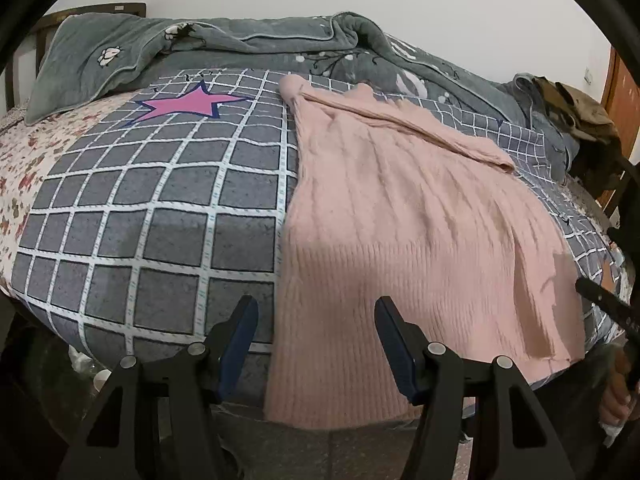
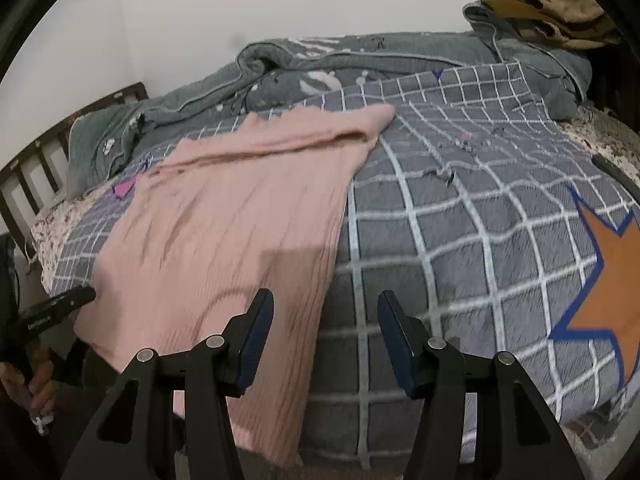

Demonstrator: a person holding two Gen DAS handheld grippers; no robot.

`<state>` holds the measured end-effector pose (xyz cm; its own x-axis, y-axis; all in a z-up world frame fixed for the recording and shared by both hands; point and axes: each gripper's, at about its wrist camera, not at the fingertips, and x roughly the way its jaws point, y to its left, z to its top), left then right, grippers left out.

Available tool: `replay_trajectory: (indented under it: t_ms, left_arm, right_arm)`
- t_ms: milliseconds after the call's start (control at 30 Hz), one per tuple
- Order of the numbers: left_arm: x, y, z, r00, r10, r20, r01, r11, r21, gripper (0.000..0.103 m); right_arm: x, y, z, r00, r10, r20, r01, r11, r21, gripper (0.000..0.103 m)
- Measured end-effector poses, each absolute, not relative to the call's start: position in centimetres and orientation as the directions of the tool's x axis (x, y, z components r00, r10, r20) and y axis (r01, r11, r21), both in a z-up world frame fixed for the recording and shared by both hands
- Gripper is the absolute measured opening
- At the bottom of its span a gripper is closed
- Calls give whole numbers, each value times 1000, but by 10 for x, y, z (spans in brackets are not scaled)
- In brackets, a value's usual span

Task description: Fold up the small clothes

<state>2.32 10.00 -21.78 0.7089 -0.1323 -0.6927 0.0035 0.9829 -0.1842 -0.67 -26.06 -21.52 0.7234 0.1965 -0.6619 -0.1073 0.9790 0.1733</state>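
Observation:
A pink ribbed knit sweater (image 1: 400, 216) lies flat on the grey checked bedsheet (image 1: 160, 200), its hem hanging over the near bed edge and one sleeve folded across its top. It also shows in the right wrist view (image 2: 224, 216). My left gripper (image 1: 316, 312) is open and empty, hovering over the hem's left corner. My right gripper (image 2: 326, 308) is open and empty, above the sweater's right edge near the hem. The right gripper (image 1: 604, 304) shows at the right in the left wrist view; the left gripper (image 2: 60, 304) shows at the left in the right wrist view.
A rumpled grey blanket (image 1: 240, 44) lies along the far side of the bed. A brown-olive garment (image 2: 552, 12) sits on it at the far right. A wooden headboard (image 2: 40, 160) stands at the left. The sheet has a pink star (image 1: 192, 104) and an orange star (image 2: 612, 280).

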Motion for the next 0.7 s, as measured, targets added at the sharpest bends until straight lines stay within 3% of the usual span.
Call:
replay_trajectory:
  t_ms: [233, 400, 467, 533, 567, 633, 700]
  left_arm:
    - [28, 94, -223, 716, -89, -692, -31, 987, -159, 58]
    - [26, 87, -224, 733, -35, -680, -52, 993, -107, 35]
    - [26, 87, -224, 738, -33, -675, -56, 992, -109, 18]
    - [26, 88, -222, 745, -38, -666, -48, 993, -110, 11]
    - [26, 90, -221, 746, -46, -664, -45, 992, -119, 10]
    - [23, 102, -218, 757, -57, -651, -67, 984, -165, 10]
    - [20, 114, -214, 769, -41, -638, -101, 978, -185, 9]
  right_arm:
    - [-8, -243, -227, 702, 203, -682, -144, 979, 143, 54]
    - [-3, -230, -237, 695, 147, -704, -129, 989, 79, 54]
    - [-4, -227, -237, 705, 129, -698, -121, 991, 60, 48]
    - [-6, -224, -237, 704, 151, -694, -146, 987, 67, 16]
    - [-6, -222, -236, 700, 167, -694, -169, 983, 67, 8]
    - [-10, -221, -234, 712, 164, -682, -180, 982, 47, 5]
    - [-13, -241, -225, 725, 216, -654, -165, 976, 139, 5]
